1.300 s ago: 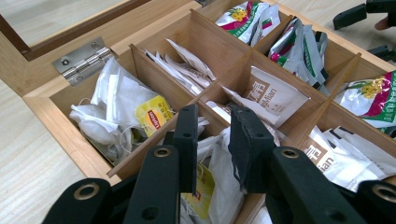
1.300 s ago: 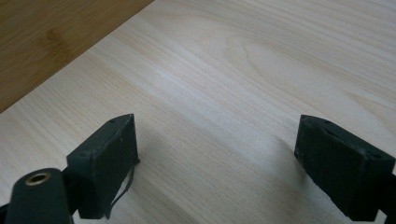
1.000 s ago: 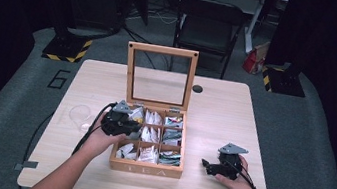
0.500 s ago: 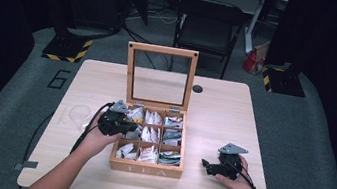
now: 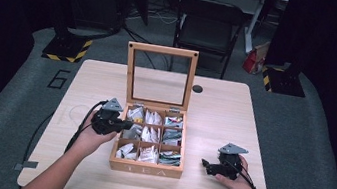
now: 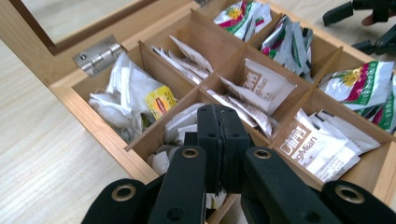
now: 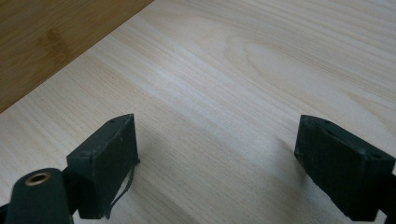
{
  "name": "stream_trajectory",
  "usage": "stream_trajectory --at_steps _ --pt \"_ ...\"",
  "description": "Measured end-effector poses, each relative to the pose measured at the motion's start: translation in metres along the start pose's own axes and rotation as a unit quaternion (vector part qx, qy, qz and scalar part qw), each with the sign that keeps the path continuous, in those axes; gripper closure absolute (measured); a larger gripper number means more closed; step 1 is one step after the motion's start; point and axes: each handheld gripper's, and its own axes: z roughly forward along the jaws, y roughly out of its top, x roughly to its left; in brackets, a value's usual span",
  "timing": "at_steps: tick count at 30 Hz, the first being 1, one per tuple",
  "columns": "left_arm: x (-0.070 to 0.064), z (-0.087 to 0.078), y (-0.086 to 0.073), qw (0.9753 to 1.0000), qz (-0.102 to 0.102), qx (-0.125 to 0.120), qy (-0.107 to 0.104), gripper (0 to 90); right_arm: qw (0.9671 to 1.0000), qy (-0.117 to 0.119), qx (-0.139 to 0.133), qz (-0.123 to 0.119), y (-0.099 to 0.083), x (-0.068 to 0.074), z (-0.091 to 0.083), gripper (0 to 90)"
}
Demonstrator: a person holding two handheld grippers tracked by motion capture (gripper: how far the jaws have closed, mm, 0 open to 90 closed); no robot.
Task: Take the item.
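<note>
Your left tongs (image 5: 124, 125) sit at the left edge of the wooden tea box (image 5: 145, 168), over the left column of compartments. In the left gripper view the jaws are pressed flat together, pad to pad, with nothing visible between them; a scrap of white paper shows just under them, but you can't tell from here whether it is pinched or simply lies in the compartment below. The box stands in the middle of the table (image 5: 215, 106), its glass lid (image 5: 159, 75) raised upright at the far side. Its nine compartments hold tea bags: loose white bags with a yellow tag (image 6: 160, 102) in the far-left cell, brown-printed sachets (image 6: 308, 144) through the middle, green-and-red packets (image 6: 359, 84) along the far column.

Your right tongs (image 5: 206, 164) rest low over bare table, to the right of the box and apart from it. The jaws stand wide apart and hold nothing; the right gripper view shows plain wood grain between them.
</note>
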Motion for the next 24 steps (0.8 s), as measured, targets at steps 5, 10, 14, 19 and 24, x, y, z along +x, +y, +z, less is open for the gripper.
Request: stream_trajectory --at_steps 5,10,14,19,24 --pt "-0.001 -0.009 0.007 0.9998 0.006 -0.020 0.005 89.4 1.0000 0.000 0.000 0.000 0.000 0.000 0.000 12.6" --pt "-0.002 -0.018 0.014 0.9995 0.009 -0.029 0.010 89.4 1.0000 0.000 0.000 0.000 0.000 0.000 0.000 12.6" --pt "-0.002 -0.023 0.017 0.9993 0.012 -0.034 0.012 89.4 1.0000 -0.001 0.000 0.000 0.000 0.000 0.000 12.6" --pt "-0.001 -0.029 0.020 0.9988 0.011 -0.045 0.015 89.4 1.0000 0.001 0.000 0.001 0.000 0.000 0.000 12.6" --pt "0.000 -0.034 0.021 0.9986 0.012 -0.047 0.020 89.4 1.0000 -0.001 0.000 0.000 0.000 0.000 0.000 12.6"
